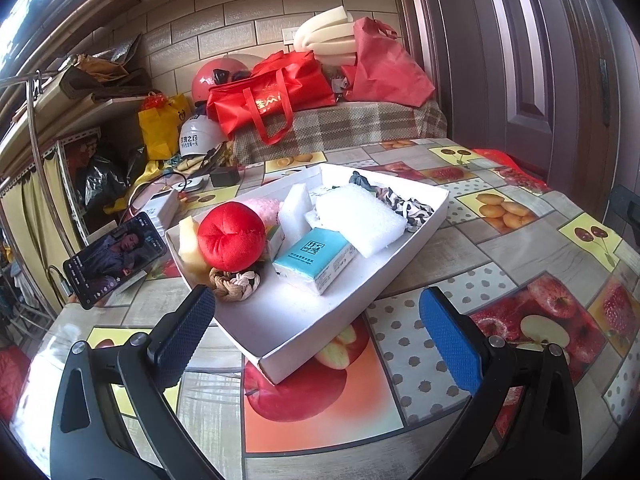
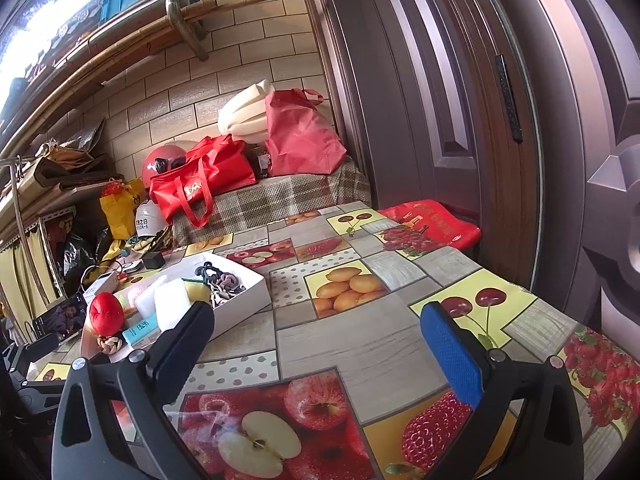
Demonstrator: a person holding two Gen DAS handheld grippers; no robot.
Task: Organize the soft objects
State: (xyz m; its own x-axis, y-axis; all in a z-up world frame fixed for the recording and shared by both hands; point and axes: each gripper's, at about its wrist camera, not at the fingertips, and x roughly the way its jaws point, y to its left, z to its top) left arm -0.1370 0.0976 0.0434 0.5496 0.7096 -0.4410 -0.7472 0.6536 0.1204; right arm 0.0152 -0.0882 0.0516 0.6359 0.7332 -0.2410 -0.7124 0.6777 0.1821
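A white cardboard tray (image 1: pixel 420 216) lies on the fruit-print table. It holds a red plush ball (image 1: pixel 231 236), a braided rope knot (image 1: pixel 235 280), a teal tissue pack (image 1: pixel 316 260), white foam pieces (image 1: pixel 360 220), a yellow sponge (image 1: pixel 188 246) and a patterned fabric band (image 1: pixel 404 200). My left gripper (image 1: pixel 320 328) is open and empty, just in front of the tray's near corner. My right gripper (image 2: pixel 320 336) is open and empty over bare table, right of the tray (image 2: pixel 248 294). The plush ball (image 2: pixel 105 312) also shows there.
A phone (image 1: pixel 114 258) leans at the table's left edge beside a white charger box (image 1: pixel 162 208) and cables. Behind the table a plaid-covered bench (image 1: pixel 340 128) carries red bags and helmets. A wooden door (image 2: pixel 500 120) stands to the right.
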